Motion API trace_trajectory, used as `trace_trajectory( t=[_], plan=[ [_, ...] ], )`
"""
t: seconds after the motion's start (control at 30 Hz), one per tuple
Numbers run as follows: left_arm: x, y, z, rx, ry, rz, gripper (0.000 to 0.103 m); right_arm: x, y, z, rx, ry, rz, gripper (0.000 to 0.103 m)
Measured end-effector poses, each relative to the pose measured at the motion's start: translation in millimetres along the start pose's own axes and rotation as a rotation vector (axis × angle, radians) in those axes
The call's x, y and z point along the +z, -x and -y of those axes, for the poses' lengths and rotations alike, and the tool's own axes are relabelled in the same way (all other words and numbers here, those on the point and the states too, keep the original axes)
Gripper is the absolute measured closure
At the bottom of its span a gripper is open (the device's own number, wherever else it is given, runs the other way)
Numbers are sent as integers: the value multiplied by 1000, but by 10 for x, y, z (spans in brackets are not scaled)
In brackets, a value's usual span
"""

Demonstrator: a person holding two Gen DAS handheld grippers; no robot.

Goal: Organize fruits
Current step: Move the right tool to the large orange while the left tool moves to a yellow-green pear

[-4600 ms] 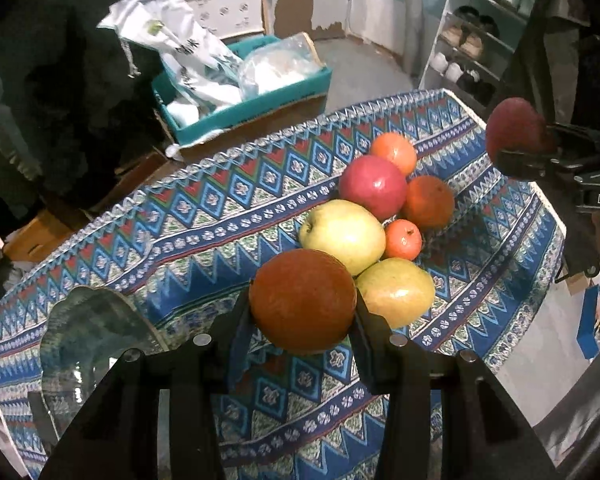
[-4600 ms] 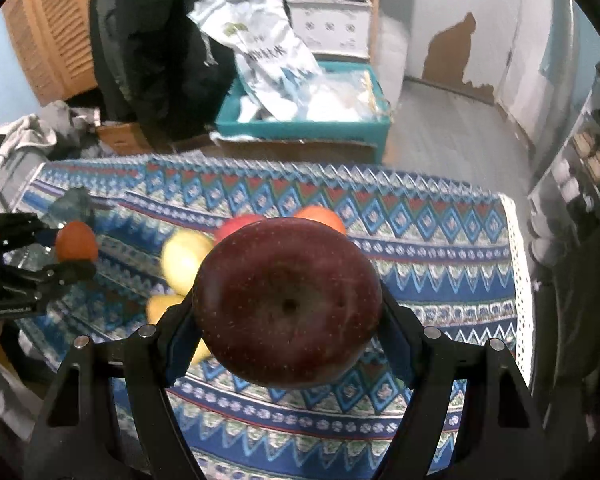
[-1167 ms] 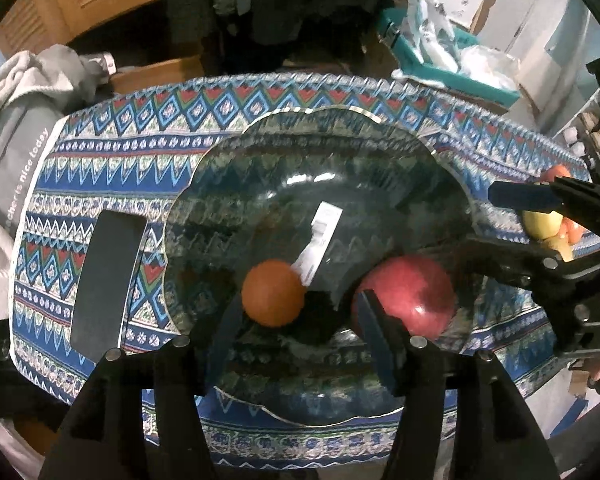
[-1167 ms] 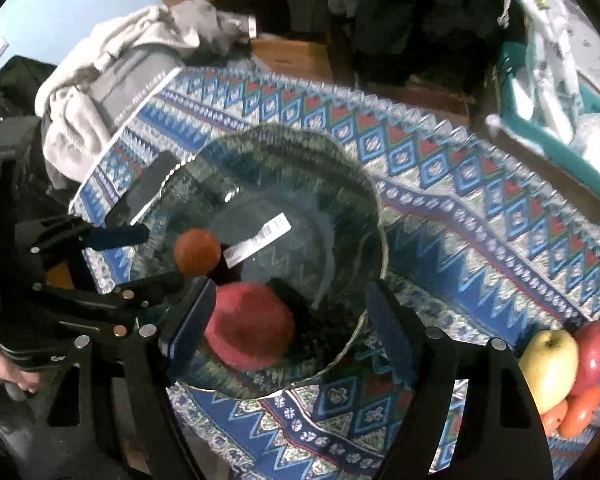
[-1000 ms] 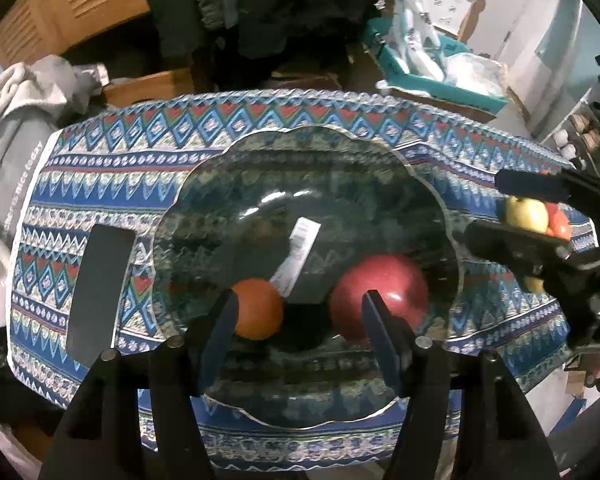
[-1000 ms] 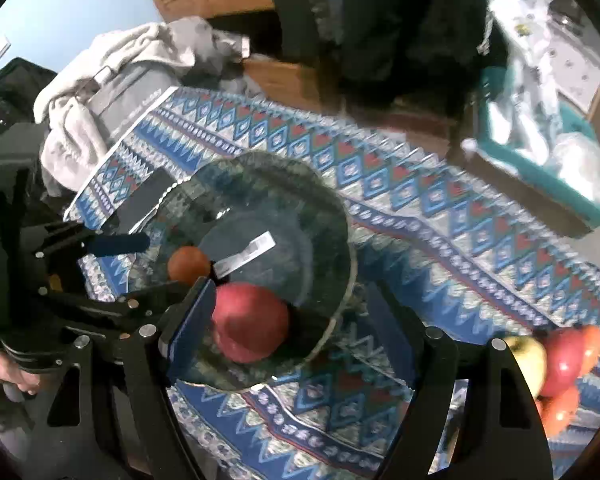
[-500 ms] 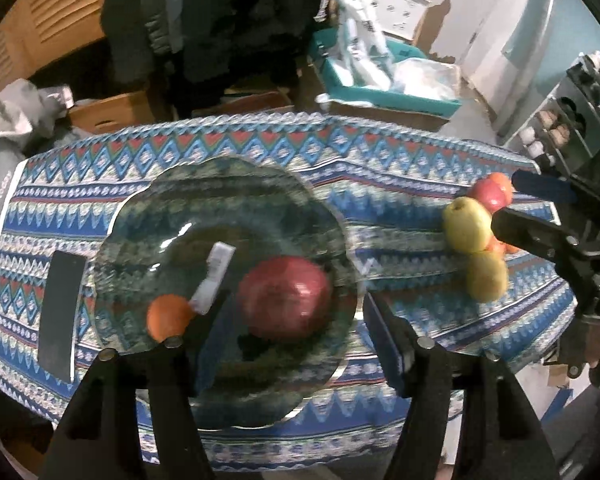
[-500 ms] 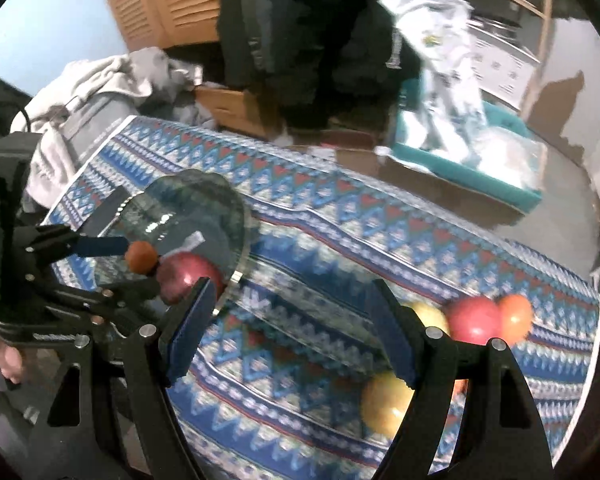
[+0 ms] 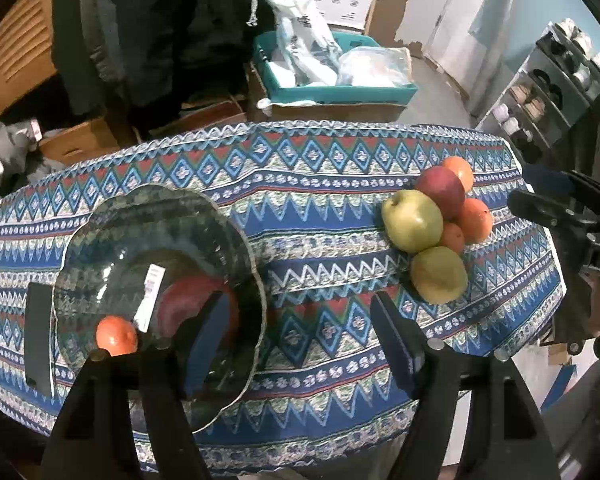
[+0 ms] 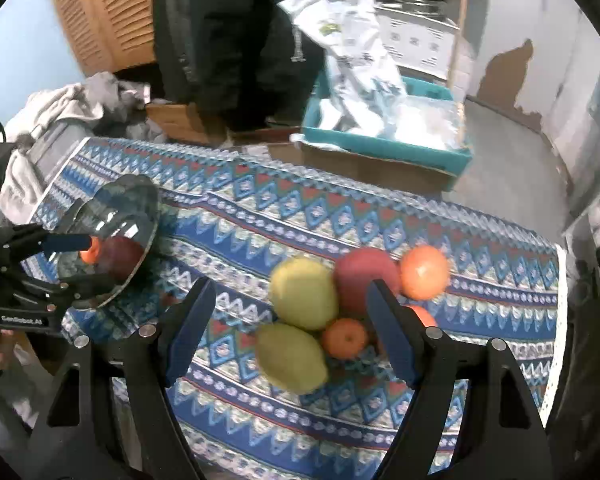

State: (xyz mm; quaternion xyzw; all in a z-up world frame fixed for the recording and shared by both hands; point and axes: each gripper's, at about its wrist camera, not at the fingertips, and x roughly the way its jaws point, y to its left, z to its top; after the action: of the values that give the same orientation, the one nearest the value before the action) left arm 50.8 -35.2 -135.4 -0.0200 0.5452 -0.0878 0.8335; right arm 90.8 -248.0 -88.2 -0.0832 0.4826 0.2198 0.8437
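Left hand-held gripper (image 9: 300,332) opening, right hand-held gripper (image 10: 290,320) spread empty above the tablecloth (image 9: 324,184).

Table under patterned blue/red zigzag cloth (image 9: 320,208), cloth covers full top, edges hang over the sides. Directly on cloth: glass dish (image 9: 236,240) at left end; flat dark rectangular obj. (image 9: 38,340) just beside dish on its outer side, type cannot tell. At right end, well apart from dish, a cluster of loose fruit touching one another: green apple (image 9: 412,220), red apple (image 9: 440,190), yellow-green pear-like fruit (image 9: 440,274), and approx. four oranges (image 9: 474,220). Mid-section of cloth carries nothing else.
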Motion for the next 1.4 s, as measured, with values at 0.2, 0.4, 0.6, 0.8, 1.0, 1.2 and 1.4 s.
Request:
trace_trajectory(
  t=[0.2, 0.4, 0.6, 0.8, 1.0, 1.2, 1.4],
  plan=[
    [115, -62, 221, -1, -37, 3, 26, -126, -11, 394, -22, -66, -17, 24],
    [250, -178, 390, 19, -81, 11, 26, -270, -176, 692, -47, -123, -65, 24],
    [347, -374, 454, 19, -98, -8, 26, -393, -408, 909, -56, -163, -124, 24],
    [388, -573, 492, 18, -113, -31, 26, -508, -664, 1072, -64, -194, -174, 24],
    [368, -756, 485, 14, -115, -65, 26, -564, -870, 1137, -54, -202, -211, 24],
    [342, -869, 486, -10, -107, -97, 26, -592, -1032, 1167, -60, -204, -229, 24],
    [346, -948, 513, -43, -91, -120, 26, -628, -1201, 1221, -68, -213, -258, 26]
  ],
)
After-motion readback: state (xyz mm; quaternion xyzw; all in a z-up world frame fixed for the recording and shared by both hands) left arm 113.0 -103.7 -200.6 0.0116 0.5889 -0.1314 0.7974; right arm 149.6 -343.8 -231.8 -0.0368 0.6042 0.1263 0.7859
